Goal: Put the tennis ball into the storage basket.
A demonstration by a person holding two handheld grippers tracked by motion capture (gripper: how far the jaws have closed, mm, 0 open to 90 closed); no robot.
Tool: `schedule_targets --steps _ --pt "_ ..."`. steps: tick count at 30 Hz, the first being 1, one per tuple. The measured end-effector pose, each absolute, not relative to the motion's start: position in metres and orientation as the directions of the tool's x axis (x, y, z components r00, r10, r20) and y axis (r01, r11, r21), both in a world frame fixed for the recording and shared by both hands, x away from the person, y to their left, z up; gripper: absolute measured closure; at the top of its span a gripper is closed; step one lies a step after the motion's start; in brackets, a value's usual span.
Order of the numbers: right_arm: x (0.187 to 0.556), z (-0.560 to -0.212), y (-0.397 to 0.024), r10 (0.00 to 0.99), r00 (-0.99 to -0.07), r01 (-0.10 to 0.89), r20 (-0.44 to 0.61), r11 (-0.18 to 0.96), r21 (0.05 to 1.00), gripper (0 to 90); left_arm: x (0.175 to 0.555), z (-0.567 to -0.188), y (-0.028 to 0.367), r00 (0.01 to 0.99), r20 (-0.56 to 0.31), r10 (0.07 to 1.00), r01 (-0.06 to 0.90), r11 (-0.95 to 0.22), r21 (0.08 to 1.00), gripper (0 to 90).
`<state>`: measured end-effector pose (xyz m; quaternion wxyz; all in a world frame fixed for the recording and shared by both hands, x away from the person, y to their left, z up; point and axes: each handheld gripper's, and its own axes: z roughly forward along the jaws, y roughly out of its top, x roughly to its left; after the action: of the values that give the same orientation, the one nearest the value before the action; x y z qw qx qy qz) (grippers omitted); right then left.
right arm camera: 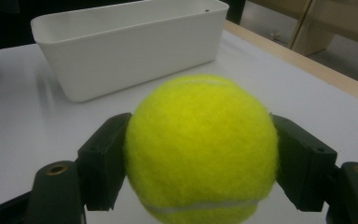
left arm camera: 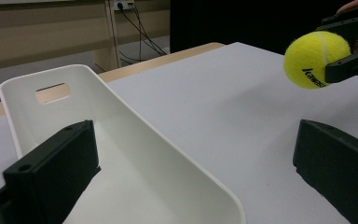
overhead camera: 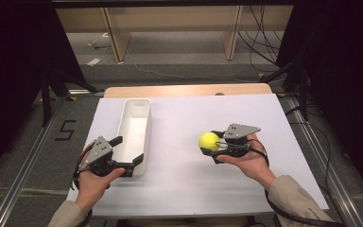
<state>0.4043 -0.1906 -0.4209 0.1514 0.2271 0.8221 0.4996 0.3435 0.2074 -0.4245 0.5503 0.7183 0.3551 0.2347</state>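
we note a white sheet (overhead camera: 184,179) over a wooden table (overhead camera: 184,90), grey floor and cables behind. right gripper (overhead camera: 211,145) pinches the tennis ball (overhead camera: 209,141) above the sheet, right of the white bin (overhead camera: 133,135). left gripper (overhead camera: 131,156), jaws spread, straddles the bin's near wall. its view reads black lettering on the ball.

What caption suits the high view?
Right gripper holds a tennis ball beside a white bin.

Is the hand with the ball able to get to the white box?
Probably yes. The right gripper holds the ball, and bare table lies between it and the open-topped box. The left gripper straddles only the near end.
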Motion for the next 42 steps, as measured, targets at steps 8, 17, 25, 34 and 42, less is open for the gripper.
schedule_targets --steps 8,17,25,34,42 --pt "0.406 -0.420 -0.188 0.527 -0.850 0.217 -0.022 0.388 0.896 27.7 0.343 -0.424 0.207 0.636 -0.056 0.769 0.253 -0.139 0.957 0.0" --pt "0.408 -0.418 -0.186 0.531 -0.847 0.209 -0.026 0.377 0.903 27.7 0.343 -0.424 0.207 0.636 -0.057 0.769 0.253 -0.139 0.958 0.0" --pt "0.408 -0.416 -0.183 0.531 -0.847 0.203 -0.025 0.367 0.908 27.7 0.343 -0.424 0.207 0.637 -0.056 0.769 0.252 -0.139 0.958 0.0" --pt "0.409 -0.415 -0.179 0.529 -0.848 0.192 -0.031 0.361 0.913 27.7 0.343 -0.424 0.208 0.637 -0.055 0.769 0.251 -0.140 0.958 0.0" --pt "0.410 -0.414 -0.178 0.531 -0.847 0.193 -0.030 0.360 0.913 27.7 0.343 -0.424 0.208 0.637 -0.056 0.769 0.251 -0.139 0.958 0.0"
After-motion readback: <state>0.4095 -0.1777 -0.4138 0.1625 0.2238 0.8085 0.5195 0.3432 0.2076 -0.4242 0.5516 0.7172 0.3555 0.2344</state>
